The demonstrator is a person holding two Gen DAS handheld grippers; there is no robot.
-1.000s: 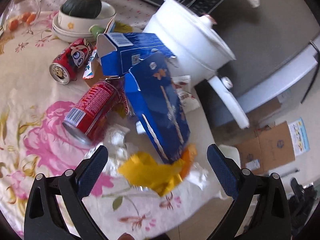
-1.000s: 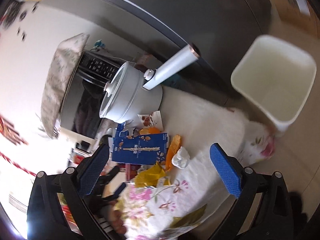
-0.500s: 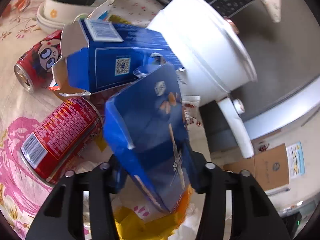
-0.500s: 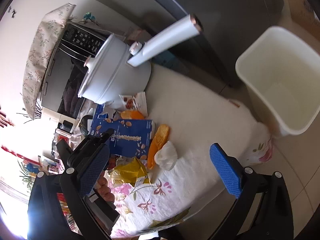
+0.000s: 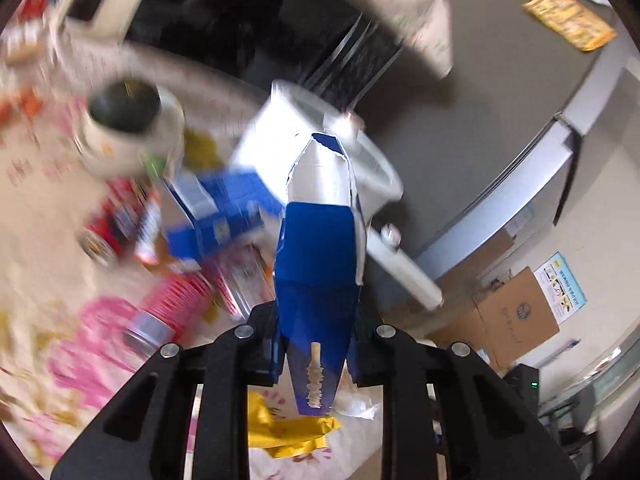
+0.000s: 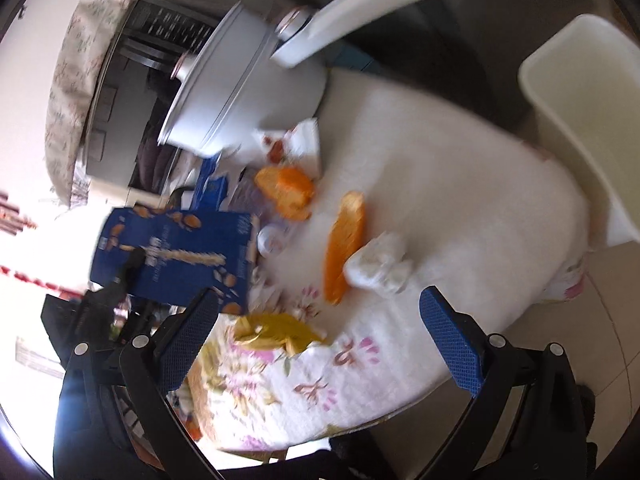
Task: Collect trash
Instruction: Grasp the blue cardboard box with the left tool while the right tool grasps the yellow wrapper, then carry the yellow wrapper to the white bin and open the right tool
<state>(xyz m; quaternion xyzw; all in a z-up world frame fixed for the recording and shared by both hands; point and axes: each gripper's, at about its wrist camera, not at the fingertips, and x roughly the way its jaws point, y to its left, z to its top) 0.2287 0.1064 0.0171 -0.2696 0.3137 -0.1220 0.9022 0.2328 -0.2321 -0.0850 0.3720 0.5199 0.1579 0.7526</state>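
A flattened blue carton [image 5: 320, 264] stands lifted above the table between the pads of my left gripper [image 5: 316, 344]. Its jaws are closing and press on the carton's sides. In the right wrist view the same carton [image 6: 172, 254] hangs at the left, clear of the cloth. My right gripper [image 6: 316, 300] is open and holds nothing. It hovers over a yellow wrapper [image 6: 276, 334], an orange wrapper [image 6: 344, 244] and a crumpled white tissue [image 6: 380, 264]. A white bin [image 6: 584, 120] stands beyond the table's edge at the right.
A white pot with a long handle [image 6: 240, 88] sits at the back of the floral tablecloth [image 6: 320, 392]. A second blue carton [image 5: 216, 216], red cans [image 5: 172, 312] and a bowl holding a green squash [image 5: 124, 128] lie to the left. A cardboard box [image 5: 516, 316] stands on the floor.
My left gripper has shut on the blue carton and lifted it off the table. My right gripper has moved lower and closer to the wrappers and stays open.
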